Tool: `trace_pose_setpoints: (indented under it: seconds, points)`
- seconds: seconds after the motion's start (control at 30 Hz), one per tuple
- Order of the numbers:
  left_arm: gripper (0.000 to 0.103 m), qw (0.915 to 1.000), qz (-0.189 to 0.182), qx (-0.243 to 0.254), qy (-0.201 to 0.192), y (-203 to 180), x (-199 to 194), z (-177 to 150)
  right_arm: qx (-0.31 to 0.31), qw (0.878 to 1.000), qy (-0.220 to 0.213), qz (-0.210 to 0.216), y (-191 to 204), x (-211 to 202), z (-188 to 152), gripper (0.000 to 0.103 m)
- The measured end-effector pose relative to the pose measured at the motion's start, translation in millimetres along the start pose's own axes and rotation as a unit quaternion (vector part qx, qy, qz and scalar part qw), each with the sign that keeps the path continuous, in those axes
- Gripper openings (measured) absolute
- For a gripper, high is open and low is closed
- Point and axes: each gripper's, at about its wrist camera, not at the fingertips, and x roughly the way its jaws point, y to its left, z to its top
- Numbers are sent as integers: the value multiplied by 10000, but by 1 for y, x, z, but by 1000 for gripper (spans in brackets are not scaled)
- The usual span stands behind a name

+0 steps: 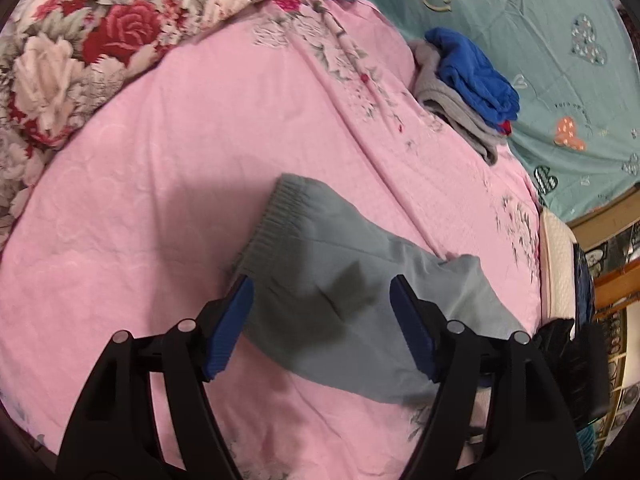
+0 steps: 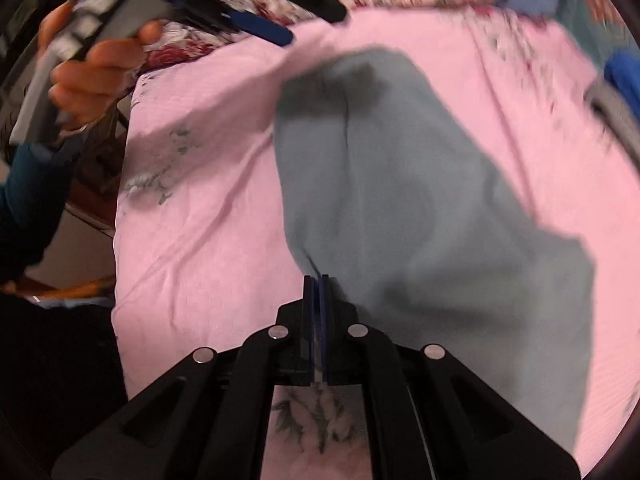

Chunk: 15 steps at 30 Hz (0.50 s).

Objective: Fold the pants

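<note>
Grey-green pants (image 1: pixel 340 280) lie on the pink bedsheet (image 1: pixel 160 200), ribbed cuff (image 1: pixel 272 216) toward the far left. My left gripper (image 1: pixel 322 284) is open, its blue pads either side of the leg just above the cloth, holding nothing. In the right wrist view the pants (image 2: pixel 400 200) spread across the sheet (image 2: pixel 192 220). My right gripper (image 2: pixel 317 280) is shut on a pinched edge of the pants. The left gripper (image 2: pixel 260 28) and the hand holding it show at the upper left of that view, hovering over the far end.
A floral quilt (image 1: pixel 80 52) lies bunched at the far left. A pile of blue and grey clothes (image 1: pixel 468 80) sits at the far right of the pink sheet, beside a teal heart-print sheet (image 1: pixel 560 60). The bed edge and wooden furniture (image 1: pixel 608 280) are at right.
</note>
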Motion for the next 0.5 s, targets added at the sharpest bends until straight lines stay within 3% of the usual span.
trace_pose_setpoints:
  seconds: [0.03,0.07,0.2,0.23,0.27,0.37,0.5]
  points:
    - [72,10000,34,63,6,-3,5,0,82,9998,-128,148,-1,-6,-1,36]
    - [72,9998,156,142,-14,-6,11,1,104,9991,-353,222,-1,-18,-4,42]
    - [71,9905,1345,283,-22,5,39,6,547,9924,-1085,-193,-25,-83,-28,43]
    - [71,9895,1431,188,104,15,46,7,813,9869,-1317,-462,-39,-107,-43,43]
    - [71,9922,1230,165,59,22,43,7,1069,9803,-1495,-721,-52,-128,-59,46]
    - [72,9944,1053,-72,76,35,28,9,2214,9399,-1944,-1722,-101,-200,-145,56]
    - [72,9922,1217,-245,-108,32,10,13,3839,8636,-1980,-2599,-142,-258,-280,57]
